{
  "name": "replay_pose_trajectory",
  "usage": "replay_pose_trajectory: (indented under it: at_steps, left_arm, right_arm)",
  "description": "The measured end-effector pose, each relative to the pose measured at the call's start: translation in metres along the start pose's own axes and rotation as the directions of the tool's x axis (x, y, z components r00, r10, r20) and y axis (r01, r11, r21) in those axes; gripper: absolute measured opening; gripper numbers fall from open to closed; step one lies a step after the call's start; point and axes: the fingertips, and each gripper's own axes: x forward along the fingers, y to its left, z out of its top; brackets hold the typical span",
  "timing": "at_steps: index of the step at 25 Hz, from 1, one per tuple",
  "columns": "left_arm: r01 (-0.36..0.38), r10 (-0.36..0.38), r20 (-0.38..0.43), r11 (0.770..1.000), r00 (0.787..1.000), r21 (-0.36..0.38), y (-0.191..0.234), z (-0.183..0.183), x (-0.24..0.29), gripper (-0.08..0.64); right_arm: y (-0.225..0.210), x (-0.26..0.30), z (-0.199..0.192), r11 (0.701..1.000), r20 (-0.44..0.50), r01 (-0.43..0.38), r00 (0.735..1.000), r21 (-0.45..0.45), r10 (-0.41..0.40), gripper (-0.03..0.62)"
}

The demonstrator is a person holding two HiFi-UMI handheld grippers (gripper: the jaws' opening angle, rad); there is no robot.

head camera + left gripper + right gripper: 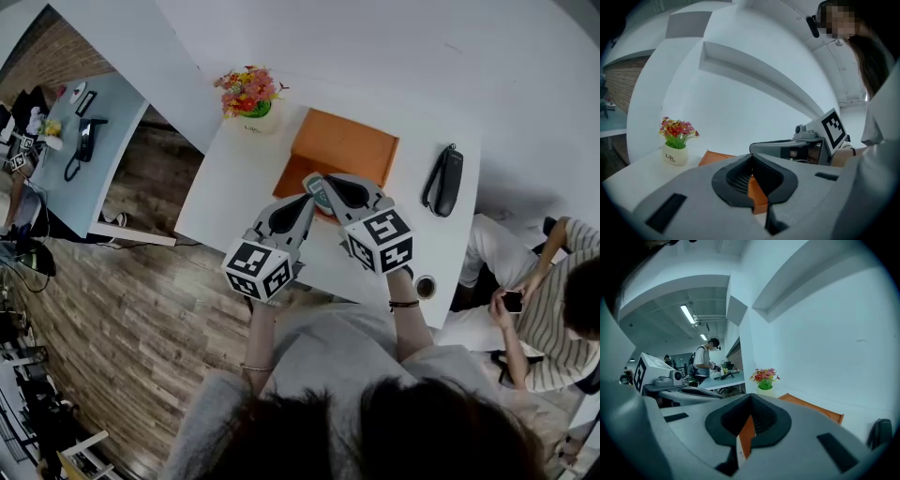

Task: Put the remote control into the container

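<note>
The relation that counts is between my right hand-held gripper (323, 190) and the slim black remote control (443, 180). In the head view the remote lies to the right of that gripper, well apart from it, on the white surface (234, 178) close to the surface's right edge. Its long axis runs almost top to bottom of the frame, leaning a little. In the right gripper view only its dark end peeks in at the lower right rim (880, 432).

My right hand is clearly the nearer one. My left hand-held gripper (302, 204) sits further left, with the right one between it and the remote.

Neither is free, though. Both meet at the near edge of the flat orange rectangular container (347, 141), which lies in the upper middle of the head view, to the left of the remote. The right jaws are fully together on a thin orange panel with a white underside — the edge of the container's lid, as I judge. The left jaws are closed too, with an orange slab of the same container clamped between them.

To reach the remote, I judge the right hand-held gripper would have to let go, travel right across the frame and straddle the remote's narrow width — not its length.
</note>
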Motion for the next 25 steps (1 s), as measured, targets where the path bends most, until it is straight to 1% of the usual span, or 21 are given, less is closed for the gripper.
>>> replay_pose_trajectory:
  at_steps: [6, 11, 17, 25]
  left_arm:
    - [-0.001, 0.001, 0.021, 1.000, 1.000, 0.017, -0.018, -0.001, -0.002, 0.003]
    - [-0.022, 0.021, 0.028, 1.000, 0.999, 0.020, -0.028, -0.006, -0.002, 0.003]
    - [-0.046, 0.045, 0.038, 0.999, 0.998, 0.027, -0.040, -0.014, -0.002, 0.003]
    - [-0.085, 0.083, 0.051, 0.996, 0.995, 0.029, -0.043, -0.018, -0.009, 0.003]
  right_arm:
    - [0.003, -0.016, -0.004, 0.999, 0.014, -0.022, 1.000, -0.038, 0.023, -0.002]
    - [0.003, -0.024, -0.009, 0.997, 0.015, -0.046, 0.999, -0.065, 0.047, -0.002]
    - [0.006, -0.030, -0.019, 0.994, 0.020, -0.082, 0.996, -0.075, 0.084, -0.002]
    - [0.014, -0.035, -0.019, 0.990, 0.033, -0.110, 0.993, -0.088, 0.113, -0.002]
